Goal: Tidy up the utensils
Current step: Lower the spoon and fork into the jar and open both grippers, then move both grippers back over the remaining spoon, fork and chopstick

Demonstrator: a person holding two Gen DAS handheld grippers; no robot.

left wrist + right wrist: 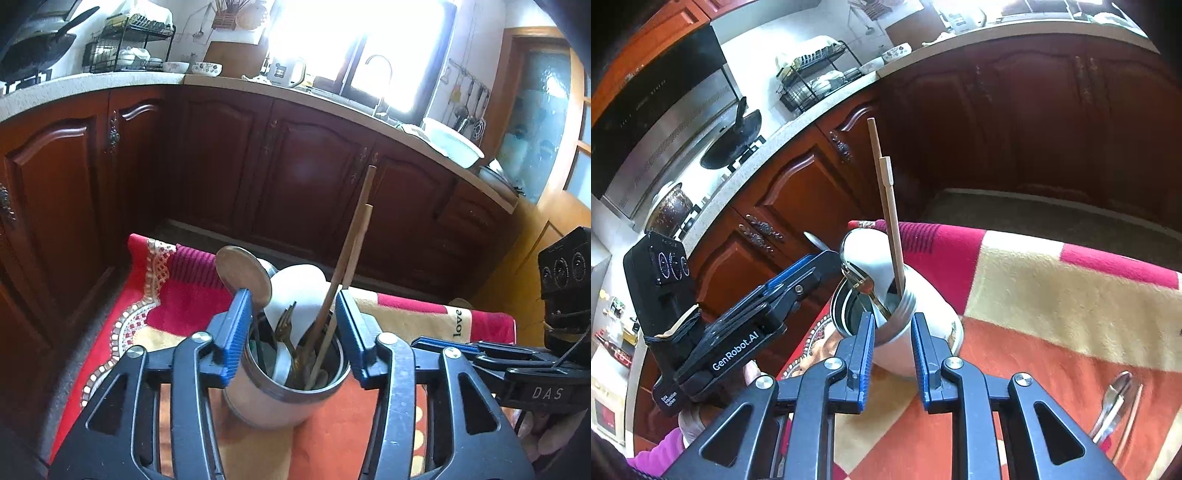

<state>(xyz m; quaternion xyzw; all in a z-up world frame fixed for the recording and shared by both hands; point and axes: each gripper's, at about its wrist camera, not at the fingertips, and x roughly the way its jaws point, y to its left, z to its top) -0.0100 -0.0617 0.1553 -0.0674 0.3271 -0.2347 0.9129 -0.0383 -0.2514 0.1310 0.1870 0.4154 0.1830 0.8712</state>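
Note:
A metal utensil cup (266,398) stands on the patterned cloth (177,302). It holds two wooden chopsticks (351,240), a brass fork (286,325), a white ladle (299,291) and a round flat metal utensil head (242,271). My left gripper (293,332) is open with its blue pads on either side of the cup's rim, not clearly pressing it. In the right wrist view my right gripper (892,336) is open and empty just before the cup (916,332). A metal spoon (1112,402) and a chopstick (1130,421) lie on the cloth at the right.
Dark wooden cabinets (295,166) stand beyond the table's far edge. The counter (110,81) above carries a dish rack (129,48), bowls and a wok (733,140). The cloth's right half (1052,314) lies bare apart from the spoon.

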